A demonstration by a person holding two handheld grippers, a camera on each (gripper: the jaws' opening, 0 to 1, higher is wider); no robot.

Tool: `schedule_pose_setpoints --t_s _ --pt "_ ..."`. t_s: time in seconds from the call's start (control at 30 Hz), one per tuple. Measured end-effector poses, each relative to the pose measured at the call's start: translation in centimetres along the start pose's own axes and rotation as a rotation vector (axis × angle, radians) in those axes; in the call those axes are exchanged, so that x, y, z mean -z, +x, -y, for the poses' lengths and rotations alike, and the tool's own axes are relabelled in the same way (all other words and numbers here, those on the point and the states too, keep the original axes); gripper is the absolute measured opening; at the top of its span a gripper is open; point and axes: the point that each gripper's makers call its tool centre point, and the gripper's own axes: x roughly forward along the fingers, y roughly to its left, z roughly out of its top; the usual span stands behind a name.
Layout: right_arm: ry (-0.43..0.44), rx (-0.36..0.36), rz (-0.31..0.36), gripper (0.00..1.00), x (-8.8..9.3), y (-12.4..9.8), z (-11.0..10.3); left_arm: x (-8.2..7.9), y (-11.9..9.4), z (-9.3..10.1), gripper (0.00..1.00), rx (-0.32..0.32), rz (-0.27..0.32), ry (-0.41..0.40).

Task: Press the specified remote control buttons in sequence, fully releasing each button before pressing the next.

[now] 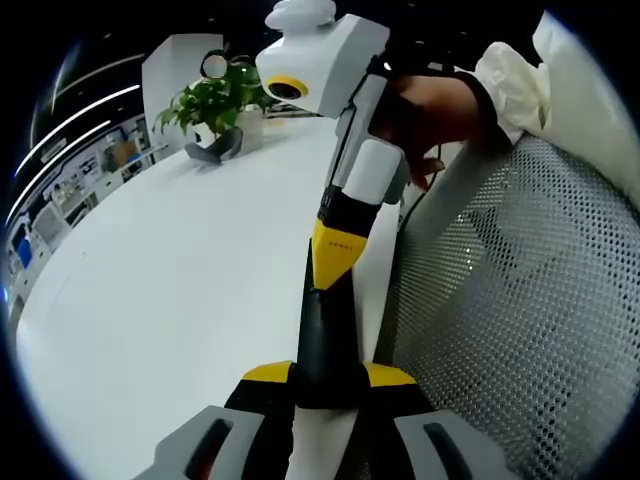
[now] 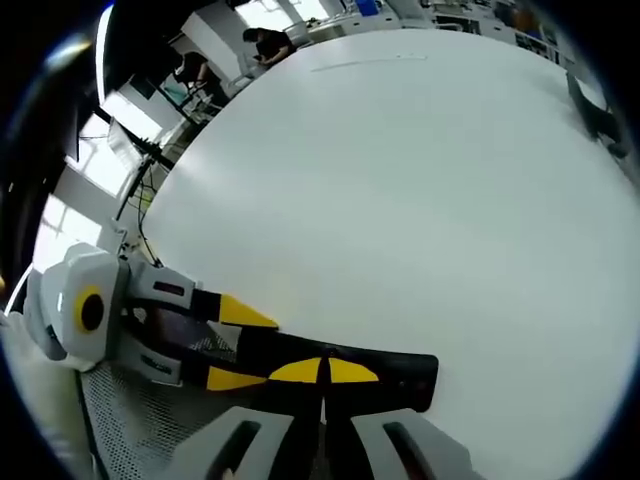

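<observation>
Two grippers clamp one black remote [image 1: 327,340]: left [image 1: 328,378]; right [image 2: 322,372].

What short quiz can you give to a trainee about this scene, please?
1. True or false: the left gripper holds the remote control between its jaws.
2. Choose one. The jaws of the right gripper are: A) wide open above the bare table; B) shut together, with the tips over the remote control; C) shut on a cup.
3. Fill the gap: at the far end of the white table stands a potted ____.

Key: 1 true; 2 B; 3 plant.
</observation>
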Motion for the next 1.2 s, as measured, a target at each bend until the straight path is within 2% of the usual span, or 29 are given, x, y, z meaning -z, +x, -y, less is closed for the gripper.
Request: schedule_pose_setpoints --t_s 0.07,0.17,0.4,0.63,0.9,1.2 --pt "-0.022 0.041 -0.005 0.00 0.0 -0.3 0.5 0.0 0.0 0.0 0.24 0.001 0.001 0.000" --pt "-0.025 0.042 0.004 0.00 -0.1 -0.3 0.5 0.0 0.0 0.0 0.24 0.002 0.004 0.003" --pt "-0.106 0.047 0.000 0.00 -0.1 0.3 0.0 0.0 0.0 0.1 0.24 0.007 0.005 0.007" --pt "-0.139 0.042 0.009 0.00 -0.4 0.5 -0.2 0.0 0.0 0.1 0.24 0.008 0.003 0.005" --pt "-0.111 0.038 0.019 0.00 -0.4 0.6 -0.1 0.1 0.0 0.1 0.24 0.007 0.003 0.005" --pt "-0.140 0.076 -0.010 0.00 -0.5 0.7 0.0 0.0 0.0 0.0 0.24 0.002 0.002 0.003"
